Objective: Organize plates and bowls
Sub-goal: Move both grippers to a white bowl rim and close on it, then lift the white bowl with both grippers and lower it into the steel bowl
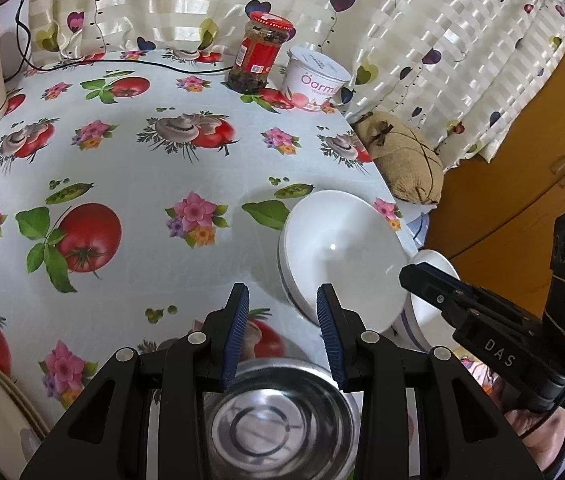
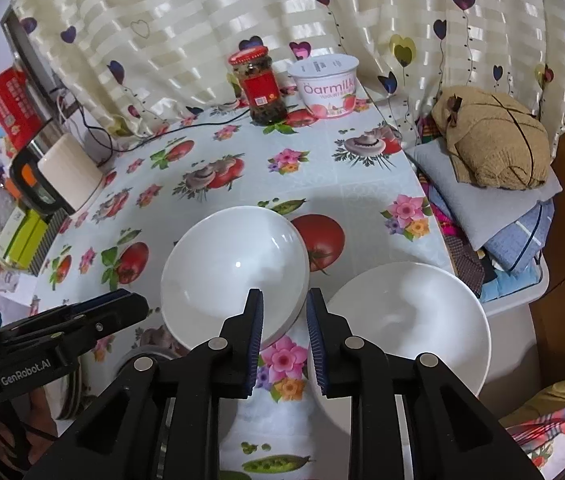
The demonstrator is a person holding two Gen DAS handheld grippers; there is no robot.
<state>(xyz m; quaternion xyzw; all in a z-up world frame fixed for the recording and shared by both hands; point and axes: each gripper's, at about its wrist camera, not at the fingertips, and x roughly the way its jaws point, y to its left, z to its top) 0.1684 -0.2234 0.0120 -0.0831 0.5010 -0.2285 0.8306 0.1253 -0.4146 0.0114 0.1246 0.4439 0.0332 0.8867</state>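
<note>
Right gripper [image 2: 284, 312] narrow, empty; left gripper [image 1: 282, 312] half open, empty. We judge both poised for stacking: two white bowls [image 2: 234, 268] at 12 o'clock, steel bowl [image 1: 278, 424] below.

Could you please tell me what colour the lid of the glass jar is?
The jar's lid is red, clearest in the right wrist view.

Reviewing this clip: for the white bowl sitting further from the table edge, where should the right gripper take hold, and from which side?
Probably the near rim of the white bowl, coming down from above with one pad inside and one outside. It sits upright and open, with a thin wall and nothing in it, and that rim lies just ahead of the right gripper, whose jaws stand apart and empty. The second white bowl crowds its right side.
</note>
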